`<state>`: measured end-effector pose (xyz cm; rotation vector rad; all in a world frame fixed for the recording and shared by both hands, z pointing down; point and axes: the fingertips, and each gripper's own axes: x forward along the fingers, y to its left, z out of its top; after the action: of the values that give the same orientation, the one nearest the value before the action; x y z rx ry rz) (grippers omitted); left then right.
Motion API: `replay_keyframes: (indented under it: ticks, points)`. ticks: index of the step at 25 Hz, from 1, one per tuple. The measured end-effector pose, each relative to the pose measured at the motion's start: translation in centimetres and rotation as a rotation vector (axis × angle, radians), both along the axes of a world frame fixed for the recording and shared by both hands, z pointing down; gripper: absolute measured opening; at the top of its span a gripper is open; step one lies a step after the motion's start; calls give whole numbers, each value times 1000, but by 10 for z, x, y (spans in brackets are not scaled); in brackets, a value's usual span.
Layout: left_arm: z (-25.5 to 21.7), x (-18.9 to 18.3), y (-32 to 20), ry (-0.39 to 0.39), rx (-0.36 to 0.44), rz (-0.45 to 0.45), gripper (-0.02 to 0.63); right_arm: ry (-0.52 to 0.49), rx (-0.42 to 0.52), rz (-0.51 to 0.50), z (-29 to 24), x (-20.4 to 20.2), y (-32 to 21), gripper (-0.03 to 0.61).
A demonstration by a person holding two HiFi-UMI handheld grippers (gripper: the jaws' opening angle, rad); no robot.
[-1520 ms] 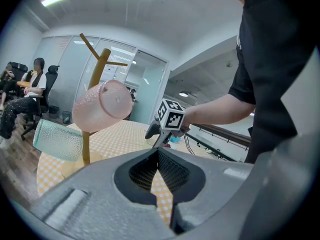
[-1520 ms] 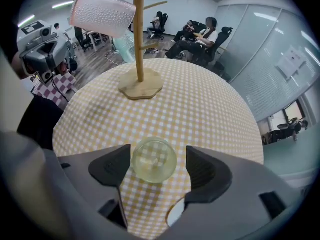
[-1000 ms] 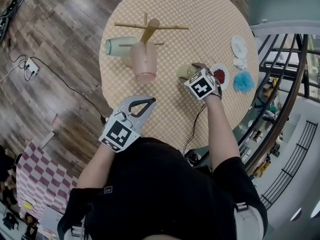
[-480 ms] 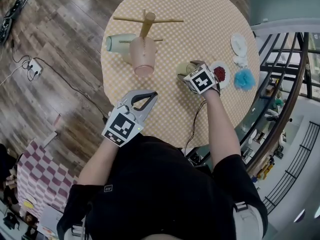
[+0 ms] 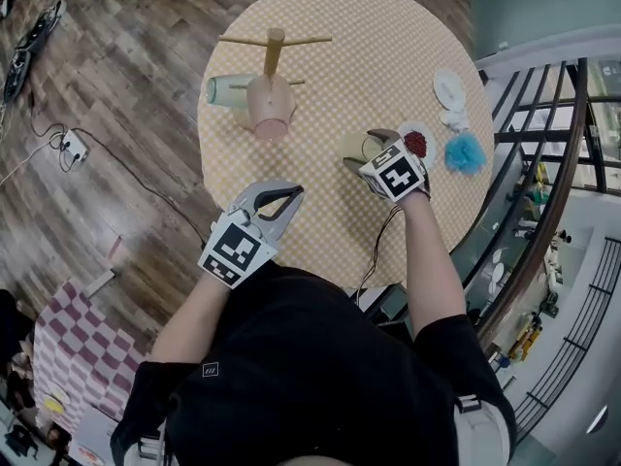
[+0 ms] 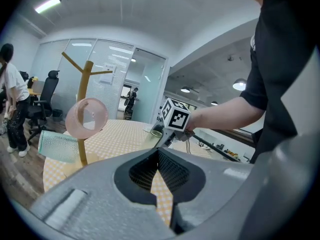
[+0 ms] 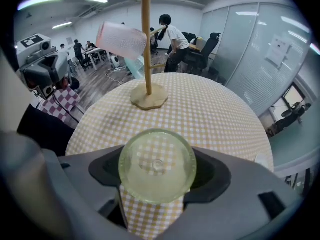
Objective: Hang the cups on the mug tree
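Holding the yellow-green cup (image 7: 156, 165) in your right claw (image 5: 367, 142), you are at the carry step: the jaws are closed around the cup's sides, with the cup seen end-on as a round, see-through disc between the dark pads. It sits low over the near right part of the checked tabletop (image 5: 330, 27), well apart from the mug tree (image 5: 275, 51); whether it is fully clear of the cloth I cannot tell. Your left claw (image 6: 159, 153) is fully closed with nothing in it, hovering at the near edge of the tabletop and pointing toward the tree. Two cups already appear to hang there: a pink cup (image 5: 269, 110) on the near side and a pale green cup (image 5: 228, 88) to the left of the stem. The two long upper pegs look bare, so this seems to be the last cup. Next, you probably need to carry it across toward the tree and tip your wrist so the mouth or handle meets a free peg. Approach from the open right side, since the pink cup crowds the near side and a knock could rock the tree.
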<state>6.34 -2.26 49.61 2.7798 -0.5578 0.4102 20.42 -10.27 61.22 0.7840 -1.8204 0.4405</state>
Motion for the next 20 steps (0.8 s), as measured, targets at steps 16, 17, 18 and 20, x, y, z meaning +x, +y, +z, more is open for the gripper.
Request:
replay_keyframes:
  ticks: [16,17,18,20]
  points:
    - [-61,-29,36,-65,145,-96,6,-297,224,-78,-139,-44,33,348]
    - [-64,-32,37,-66,152,-99,6,-319,237,-82,-148,-49,30,348]
    - [-67,-36,37,-68,159,-100,6,-339,251,-84,-157,-53,27,348]
    - [-72,-45,33,-67,170,-103,6,-371,283,-86,-176,-63,17,348]
